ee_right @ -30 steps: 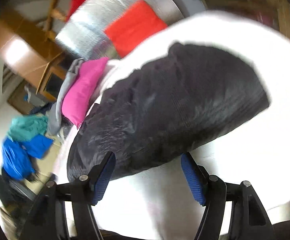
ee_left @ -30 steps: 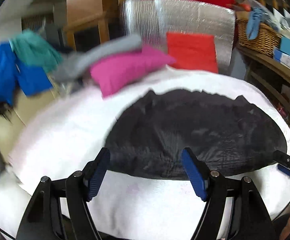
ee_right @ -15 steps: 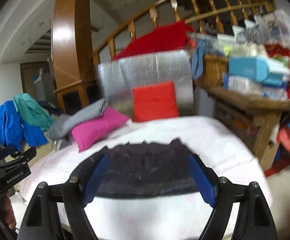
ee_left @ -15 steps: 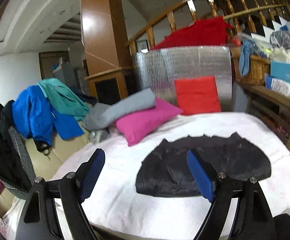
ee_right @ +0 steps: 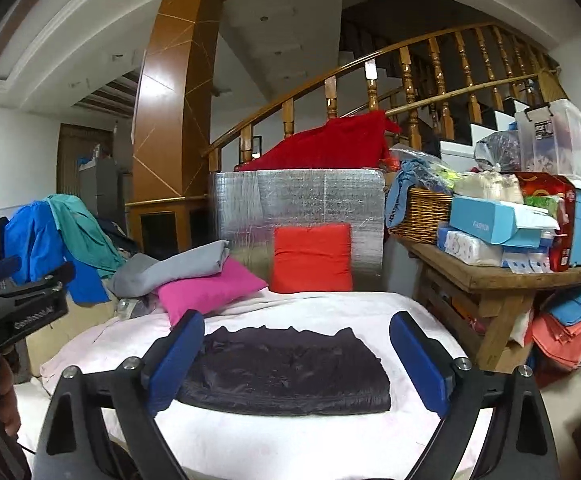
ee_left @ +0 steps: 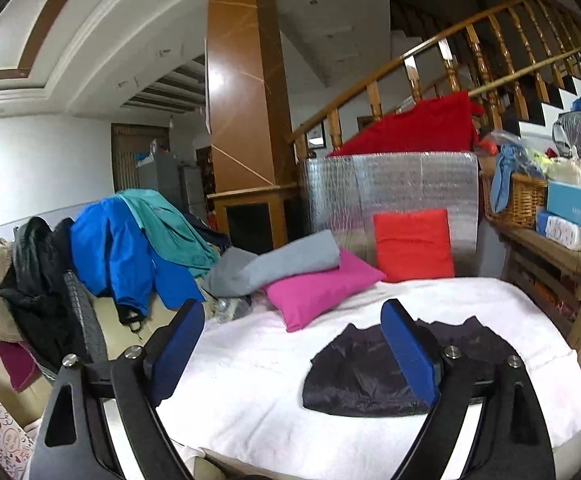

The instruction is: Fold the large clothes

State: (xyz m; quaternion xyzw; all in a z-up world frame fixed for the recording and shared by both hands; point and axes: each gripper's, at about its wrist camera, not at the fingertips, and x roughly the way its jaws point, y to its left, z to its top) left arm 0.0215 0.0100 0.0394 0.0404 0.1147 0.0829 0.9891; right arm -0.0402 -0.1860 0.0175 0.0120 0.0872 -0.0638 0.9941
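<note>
Garment: I see the folded black quilted garment (ee_right: 286,372) lying flat as a wide, tidy slab on the pale pink-white fleece cover (ee_right: 330,308) of the bed, near the cover's front edge, nothing on top of it.
Long axis: it runs side to side across my right view, the folded front edge facing me.
Left claw: my left gripper (ee_left: 292,354) has just been opening and stands spread wide, nothing between the blue pads; it hangs in the air, apart from the cloth.
Right claw: my right gripper (ee_right: 296,364) has likewise just been opening, spread wide and empty, clear of the cloth.
Key relation: the garment lies ahead of and below both claws. In the right view it sits squarely between the pads; in the left view it is off to the right, partly behind the right-hand pad (ee_left: 408,354). I judge the right hand the better lined up with it.
Stage: this piece looks done to me; it reads as a finished fold, released.
Next piece: the bright blue jacket (ee_left: 118,256) and teal top (ee_left: 166,228) heaped on the chair lie well off to the left, so I reckon the left hand would reach them first.
</note>
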